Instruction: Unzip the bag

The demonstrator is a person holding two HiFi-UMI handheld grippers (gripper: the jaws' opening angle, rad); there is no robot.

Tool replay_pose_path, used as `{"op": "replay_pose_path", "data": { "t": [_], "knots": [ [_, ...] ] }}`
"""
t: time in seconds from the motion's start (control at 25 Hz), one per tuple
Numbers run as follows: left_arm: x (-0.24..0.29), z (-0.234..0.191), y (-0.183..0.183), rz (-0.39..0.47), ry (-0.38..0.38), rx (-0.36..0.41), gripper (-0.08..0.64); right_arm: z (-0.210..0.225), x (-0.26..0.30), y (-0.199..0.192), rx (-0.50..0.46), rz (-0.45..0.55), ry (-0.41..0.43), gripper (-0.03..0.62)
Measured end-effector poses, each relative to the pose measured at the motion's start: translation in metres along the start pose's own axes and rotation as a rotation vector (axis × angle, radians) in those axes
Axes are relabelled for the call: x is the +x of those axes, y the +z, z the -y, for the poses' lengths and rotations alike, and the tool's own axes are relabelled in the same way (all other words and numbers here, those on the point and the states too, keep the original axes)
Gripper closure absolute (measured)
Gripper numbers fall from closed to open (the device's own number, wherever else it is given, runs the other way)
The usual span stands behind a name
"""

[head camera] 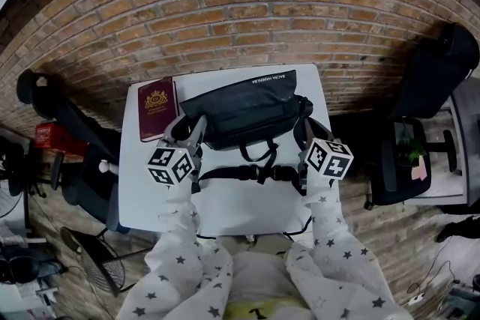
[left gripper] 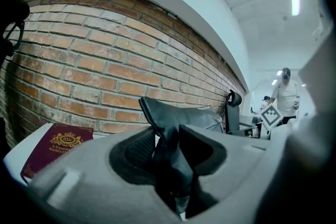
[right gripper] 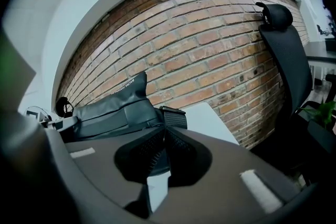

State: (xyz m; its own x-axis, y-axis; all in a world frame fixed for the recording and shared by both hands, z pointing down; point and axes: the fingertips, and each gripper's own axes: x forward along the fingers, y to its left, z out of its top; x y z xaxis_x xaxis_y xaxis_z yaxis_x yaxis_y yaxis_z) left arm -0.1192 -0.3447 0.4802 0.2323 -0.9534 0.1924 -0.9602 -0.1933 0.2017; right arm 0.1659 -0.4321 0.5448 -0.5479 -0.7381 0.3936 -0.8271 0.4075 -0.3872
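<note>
A black bag (head camera: pixel 247 109) lies across the white table (head camera: pixel 240 210), its strap and buckle (head camera: pixel 259 174) trailing toward me. My left gripper (head camera: pixel 189 133) is at the bag's left end. In the left gripper view, the left gripper (left gripper: pixel 167 140) is shut on a raised fold of the bag's black fabric (left gripper: pixel 157 113). My right gripper (head camera: pixel 304 135) is at the bag's right end. In the right gripper view, the right gripper (right gripper: pixel 164 132) has its pads together just short of the bag (right gripper: pixel 115 110) and a webbing strap end (right gripper: pixel 173 117). Nothing shows between them.
A maroon booklet with a gold crest (head camera: pixel 157 109) (left gripper: pixel 58 147) lies at the table's far left corner. A brick wall (head camera: pixel 240 4) stands right behind the table. Black office chairs (head camera: pixel 431 79) (right gripper: pixel 286 60) stand to the right, and a person (left gripper: pixel 286 97) stands far off.
</note>
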Motion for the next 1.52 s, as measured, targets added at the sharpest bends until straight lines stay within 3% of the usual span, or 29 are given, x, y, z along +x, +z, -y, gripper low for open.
{"op": "replay_pose_path", "data": {
  "t": [0.2, 0.4, 0.52, 0.64, 1.0, 1.12, 1.52],
  "knots": [
    [0.0, 0.0, 0.0, -0.001, 0.014, -0.023, 0.413, -0.001, -0.001, 0.0, -0.039, -0.014, 0.039, 0.559],
    [-0.009, -0.001, 0.004, 0.007, 0.054, -0.021, 0.371, -0.007, -0.007, 0.006, -0.083, 0.003, 0.106, 0.402],
    [-0.022, -0.001, 0.009, 0.028, 0.076, -0.011, 0.37, -0.016, -0.016, 0.013, -0.148, 0.043, 0.144, 0.388],
    [-0.038, 0.001, 0.014, 0.047, 0.1, 0.007, 0.37, -0.023, -0.026, 0.024, -0.169, 0.094, 0.165, 0.418],
    [-0.068, 0.023, 0.011, 0.025, 0.073, 0.065, 0.52, -0.056, -0.053, 0.043, -0.247, 0.156, 0.204, 0.597],
    [-0.072, 0.029, 0.013, 0.022, 0.058, 0.076, 0.557, -0.069, -0.062, 0.05, -0.256, 0.184, 0.227, 0.591],
    [-0.086, 0.048, 0.048, 0.074, 0.034, 0.115, 0.561, -0.101, -0.096, 0.077, -0.271, 0.277, 0.282, 0.586]
  ]
}}
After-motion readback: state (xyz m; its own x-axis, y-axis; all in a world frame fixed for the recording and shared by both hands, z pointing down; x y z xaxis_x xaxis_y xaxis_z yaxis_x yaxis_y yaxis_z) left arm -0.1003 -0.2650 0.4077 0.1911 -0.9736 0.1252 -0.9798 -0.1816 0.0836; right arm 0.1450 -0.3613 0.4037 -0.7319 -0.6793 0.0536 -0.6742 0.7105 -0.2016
